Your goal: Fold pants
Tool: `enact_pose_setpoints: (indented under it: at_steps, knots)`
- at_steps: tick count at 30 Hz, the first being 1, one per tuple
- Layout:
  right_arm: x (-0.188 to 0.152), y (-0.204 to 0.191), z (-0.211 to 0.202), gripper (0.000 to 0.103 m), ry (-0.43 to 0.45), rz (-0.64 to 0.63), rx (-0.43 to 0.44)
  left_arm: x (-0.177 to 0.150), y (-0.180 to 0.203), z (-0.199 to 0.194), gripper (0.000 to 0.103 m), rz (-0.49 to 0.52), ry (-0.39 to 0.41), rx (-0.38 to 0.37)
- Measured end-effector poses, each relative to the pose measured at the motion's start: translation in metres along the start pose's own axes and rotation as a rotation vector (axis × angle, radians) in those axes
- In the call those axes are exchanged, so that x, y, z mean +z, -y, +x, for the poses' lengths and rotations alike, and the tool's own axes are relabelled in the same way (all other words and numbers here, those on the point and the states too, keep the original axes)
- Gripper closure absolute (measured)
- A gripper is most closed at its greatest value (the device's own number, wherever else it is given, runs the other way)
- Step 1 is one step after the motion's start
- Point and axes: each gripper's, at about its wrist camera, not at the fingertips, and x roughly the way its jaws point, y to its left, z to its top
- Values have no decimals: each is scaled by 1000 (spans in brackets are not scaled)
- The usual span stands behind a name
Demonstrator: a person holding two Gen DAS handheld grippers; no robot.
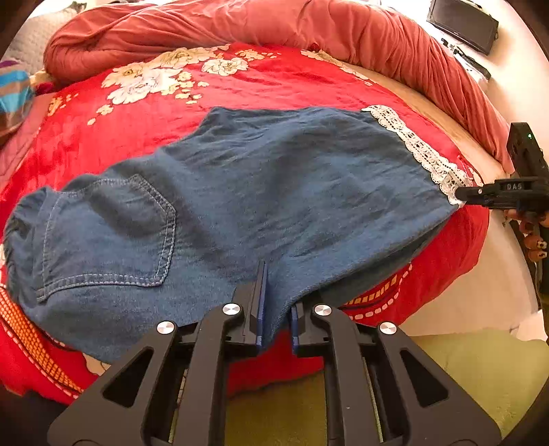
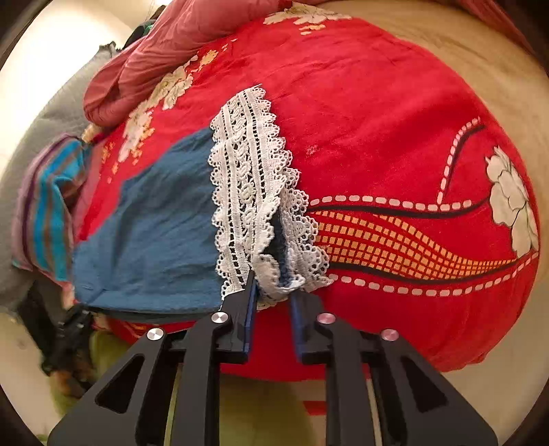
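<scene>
Lying folded on a red floral bedspread, blue denim pants, white lace hem, left gripper fingers narrowly parted around the fold, right gripper fingers seemingly loose around the lace.

We see pants flat on bedspread, waist left, lace hem right. Rolled quilt behind. Left gripper at near edge; right gripper at hem.
</scene>
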Motion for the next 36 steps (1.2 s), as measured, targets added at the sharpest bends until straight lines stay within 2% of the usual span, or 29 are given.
enact_pose_setpoints:
  at_steps: [1, 2, 3, 5, 7, 8, 9, 11, 13, 14, 15, 18, 21, 23, 25, 26, 29, 30, 31, 33, 36]
  knots:
    - [3, 2, -8, 76, 21, -3, -33, -1, 0, -2, 91, 3, 0, 6]
    - [6, 4, -15, 62, 45, -3, -69, -2, 1, -3, 79, 9, -1, 9]
    - [8, 6, -22, 57, 75, -1, -95, -4, 3, -7, 67, 21, 3, 13]
    - [13, 0, -41, 57, 161, -57, -146, -9, 1, -17, 62, 21, 21, 5]
    - [14, -20, -48, 50, 223, -176, -174, -13, -5, -30, 58, -3, 47, 0]
    - [13, -34, -45, 42, 227, -242, -156, -15, -8, -35, 55, -16, 61, -1]
    - [12, -44, -41, 40, 219, -281, -130, -17, -14, -44, 50, -41, 85, 3]
    - [6, -70, -24, 40, 179, -381, -70, -20, -26, -59, 46, -95, 124, 24]
    - [1, -90, -5, 41, 145, -463, -64, -25, -46, -74, 38, -182, 168, 57]
    - [-1, -97, 5, 41, 128, -505, -63, -27, -57, -79, 29, -235, 181, 73]
    - [-3, -103, 12, 41, 117, -529, -66, -31, -73, -82, 23, -311, 185, 87]
    - [-8, -111, 39, 41, 70, -603, -114, -44, -109, -77, 21, -494, 166, 95]
    - [-9, -107, 52, 41, 31, -592, -115, -51, -136, -65, 14, -649, 150, 71]
    - [-9, -100, 60, 41, 0, -566, -104, -50, -147, -56, 15, -698, 146, 53]
    - [-9, -97, 60, 41, 3, -561, -89, -39, -145, -45, 66, -645, 140, 112]
    - [-9, -96, 58, 41, 3, -564, -87, -36, -144, -43, 88, -623, 136, 133]
    - [-11, -90, 54, 41, -4, -559, -78, -34, -139, -54, 92, -580, 168, 174]
    - [-11, -88, 55, 41, -5, -557, -73, -35, -140, -59, 91, -560, 172, 214]
    - [-12, -89, 55, 41, -5, -555, -73, -37, -143, -61, 87, -558, 169, 236]
    - [-13, -89, 58, 40, -4, -561, -82, -51, -155, -57, 71, -606, 137, 237]
    - [-14, -92, 61, 32, -6, -575, -75, -61, -158, -62, 66, -633, 155, 207]
